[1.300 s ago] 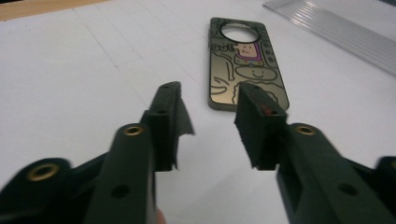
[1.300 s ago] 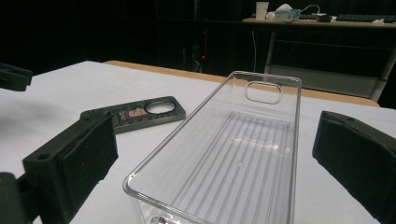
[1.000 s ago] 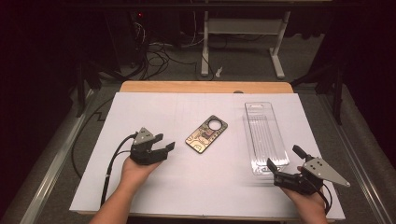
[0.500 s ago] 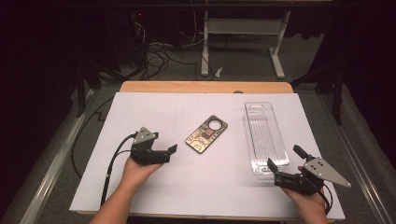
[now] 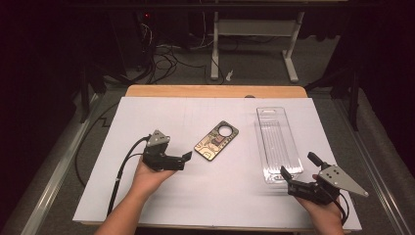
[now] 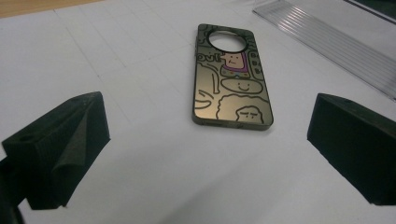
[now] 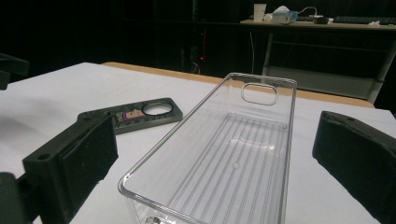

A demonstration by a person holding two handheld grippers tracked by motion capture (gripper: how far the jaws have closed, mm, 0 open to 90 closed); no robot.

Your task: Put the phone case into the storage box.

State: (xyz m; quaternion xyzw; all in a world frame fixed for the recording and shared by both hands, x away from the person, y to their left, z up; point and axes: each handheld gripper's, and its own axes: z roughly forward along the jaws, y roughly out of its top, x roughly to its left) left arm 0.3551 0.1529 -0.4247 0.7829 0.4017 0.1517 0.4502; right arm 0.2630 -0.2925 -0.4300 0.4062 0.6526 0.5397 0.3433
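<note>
A phone case (image 5: 217, 141) with cartoon drawings and a round camera hole lies flat on the white sheet (image 5: 225, 196) near the middle. My left gripper (image 5: 183, 160) is just to its left, open and pointing at it. In the left gripper view the phone case (image 6: 231, 81) lies a short way ahead of the left gripper (image 6: 208, 140), whose jaws stand wide apart. A clear plastic tray (image 5: 278, 142) lies lengthwise at the right. My right gripper (image 5: 299, 166) is open at its near end. In the right gripper view the tray (image 7: 224, 154) sits between the jaws of the right gripper (image 7: 217, 135), untouched.
The table's wooden far edge (image 5: 215, 91) shows beyond the sheet. Cables and a white desk frame (image 5: 254, 44) stand on the dark floor behind. A black cable (image 5: 122, 171) trails from the left gripper over the sheet's left side.
My left gripper has crept slightly right, toward the phone case. The right gripper, the tray and the case have stayed in place.
</note>
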